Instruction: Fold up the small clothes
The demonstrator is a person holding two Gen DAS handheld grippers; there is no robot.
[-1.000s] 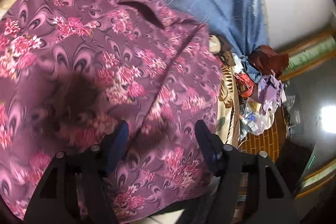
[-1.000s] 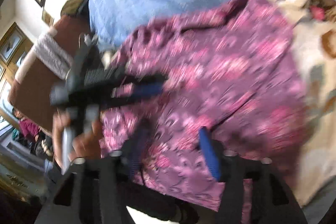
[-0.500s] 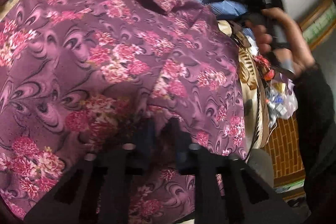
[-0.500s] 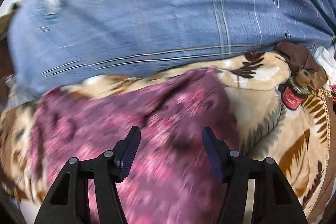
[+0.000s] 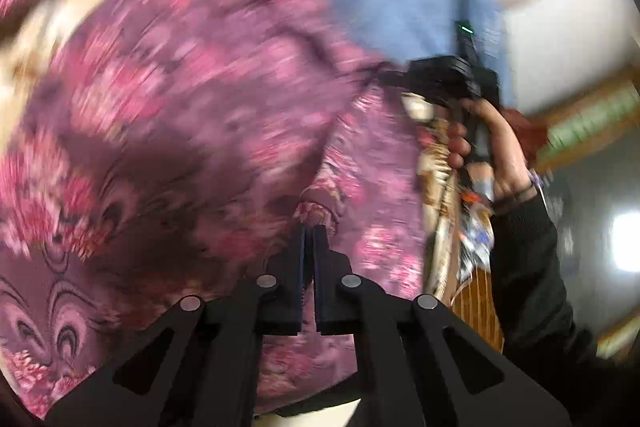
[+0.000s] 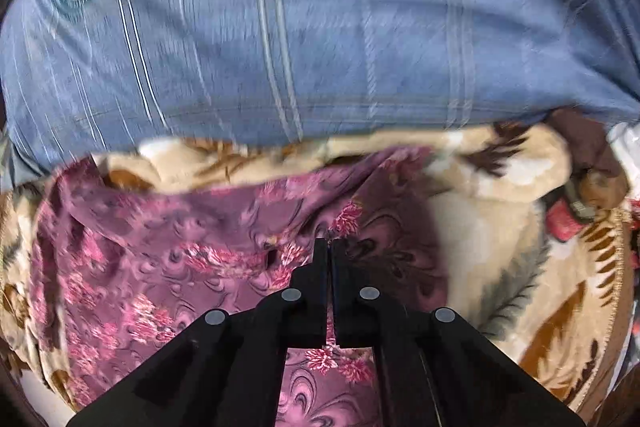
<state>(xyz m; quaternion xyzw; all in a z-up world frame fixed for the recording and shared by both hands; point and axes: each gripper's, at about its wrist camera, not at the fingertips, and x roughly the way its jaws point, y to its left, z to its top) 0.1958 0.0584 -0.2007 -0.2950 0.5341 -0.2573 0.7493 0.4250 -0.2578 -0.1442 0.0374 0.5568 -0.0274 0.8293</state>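
A purple garment with pink flowers (image 5: 192,95) lies spread over a beige patterned blanket (image 6: 500,247). My left gripper (image 5: 309,227) is shut on a bunched fold of that garment near its right side. In the right wrist view the same purple garment (image 6: 160,259) fills the lower left, and my right gripper (image 6: 329,242) is shut on a pinch of cloth near the garment's far right corner. The left wrist view also shows the right gripper's black body (image 5: 448,79) held by a hand (image 5: 496,147) at the garment's far edge. This view is motion-blurred.
A large blue striped cushion (image 6: 320,27) lies beyond the garment. A small red and dark object (image 6: 568,219) rests on the blanket at right. A heap of mixed items (image 5: 476,235) lies past the blanket's edge, near a woven brown surface (image 5: 480,303).
Both grippers have gone from open to shut on the purple garment. The right gripper swung across to the garment's far right corner. The left gripper pulled its pinch of cloth up into a fold.
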